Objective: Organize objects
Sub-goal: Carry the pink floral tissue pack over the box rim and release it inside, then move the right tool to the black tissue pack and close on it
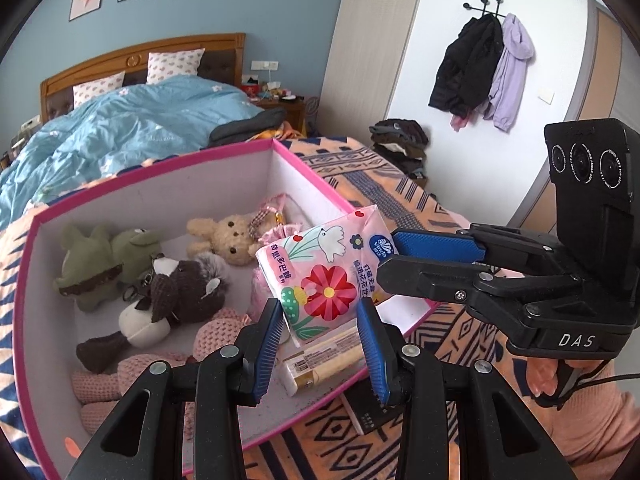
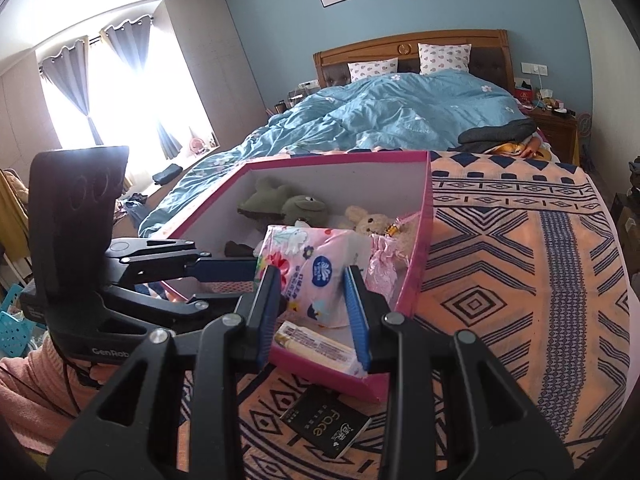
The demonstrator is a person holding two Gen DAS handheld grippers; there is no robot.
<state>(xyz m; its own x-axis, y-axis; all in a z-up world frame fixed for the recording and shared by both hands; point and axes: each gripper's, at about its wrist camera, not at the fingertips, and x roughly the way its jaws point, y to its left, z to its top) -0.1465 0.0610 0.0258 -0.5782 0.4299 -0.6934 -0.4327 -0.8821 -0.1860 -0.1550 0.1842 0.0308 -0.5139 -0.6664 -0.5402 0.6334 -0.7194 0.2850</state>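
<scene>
tissue pack (image 1: 320, 276) hangs over the pink box (image 1: 304, 168) on the bed, between both tools. left tool (image 1: 322, 344) touches its lower corner on both sides — clenched on it. right tool (image 2: 313, 312) brackets the other end, but whether it grips i cannot tell. right view alone shows a black packet (image 2: 326, 428) fully, on the patterned blanket (image 2: 520, 280) — left view shows the plush toys (image 1: 172, 280) inside.

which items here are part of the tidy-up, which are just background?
Job:
- tissue pack, in left gripper
- pink box
- plush toys inside it
- black booklet beside box
- right gripper

Background:
- duvet
- coats
- curtains
</scene>
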